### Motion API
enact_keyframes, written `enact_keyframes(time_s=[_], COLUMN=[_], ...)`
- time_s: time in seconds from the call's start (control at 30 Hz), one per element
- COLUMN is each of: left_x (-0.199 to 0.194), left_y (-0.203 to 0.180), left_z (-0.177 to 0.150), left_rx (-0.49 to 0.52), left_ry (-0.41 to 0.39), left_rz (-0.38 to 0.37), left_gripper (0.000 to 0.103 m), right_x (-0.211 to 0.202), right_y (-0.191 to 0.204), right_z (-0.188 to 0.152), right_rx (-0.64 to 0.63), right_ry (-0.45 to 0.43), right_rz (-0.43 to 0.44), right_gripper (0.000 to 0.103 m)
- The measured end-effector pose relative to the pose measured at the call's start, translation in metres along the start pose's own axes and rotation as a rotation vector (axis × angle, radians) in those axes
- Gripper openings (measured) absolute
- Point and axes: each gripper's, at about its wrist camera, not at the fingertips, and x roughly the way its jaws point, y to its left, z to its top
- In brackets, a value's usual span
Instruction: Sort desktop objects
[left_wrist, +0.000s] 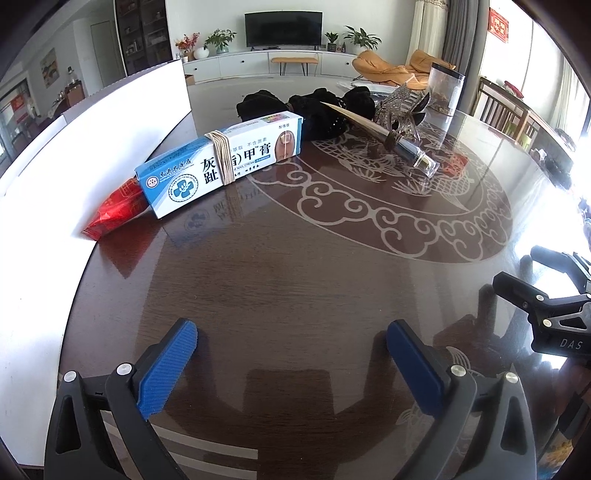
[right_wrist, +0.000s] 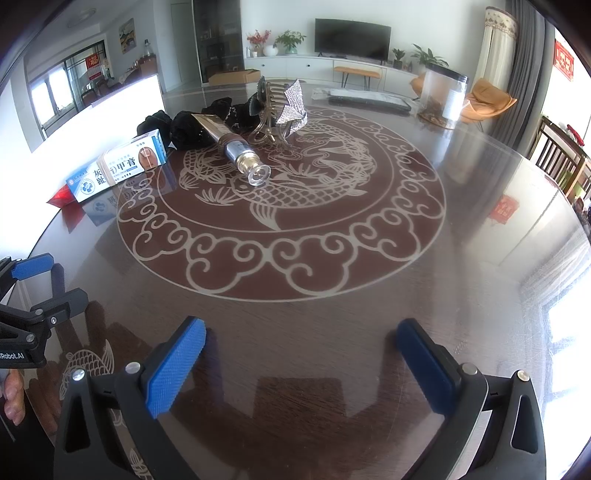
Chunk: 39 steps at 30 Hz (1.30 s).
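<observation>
A round dark wooden surface (right_wrist: 461, 258) under glass, inlaid with a pale fish-and-cloud medallion, carries everything. Along its left edge stands a white board (left_wrist: 110, 122), upright and leaning slightly.

Toward the far edge, a clear cylindrical jar with a black lid (right_wrist: 445, 94) stands upright on the right side, well apart from the rest. A heap of black cloth items (left_wrist: 314, 107) lies at the far side of the medallion.

The blue-and-white ointment box (left_wrist: 221, 162), bound round its middle with rubber bands, lies on its long side near the left edge, just beside the board. A red foil packet (left_wrist: 114, 210) lies partly under the box's near end, touching the board's foot.

A gold tube with a clear cap (right_wrist: 236, 151) lies on the medallion, cap pointing to the near edge, its flat end resting against the black cloth. Just beside it on the right sit a brown claw hair clip (right_wrist: 267, 125) and a sparkly silver bow (right_wrist: 293, 107).

The left gripper (left_wrist: 291, 354) hovers over the near edge, blue-padded fingers spread wide with nothing between them. The right gripper (right_wrist: 301, 356) does likewise, fingers wide apart and empty, to the right of the left one.
</observation>
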Motion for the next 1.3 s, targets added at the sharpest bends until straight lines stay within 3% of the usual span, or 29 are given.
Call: enact_keyframes(time_s=[1.3], left_x=[0.0001], left_y=[-0.0005], left_z=[-0.0011], left_rx=[0.008], left_ry=[0.000], left_rz=[0.008], left_gripper=[0.103], right_x=[0.0003], right_y=[0.0000], right_z=[0.0005], right_rx=[0.001], right_ry=[-0.001], right_rz=[-0.001], right_gripper=[0.103])
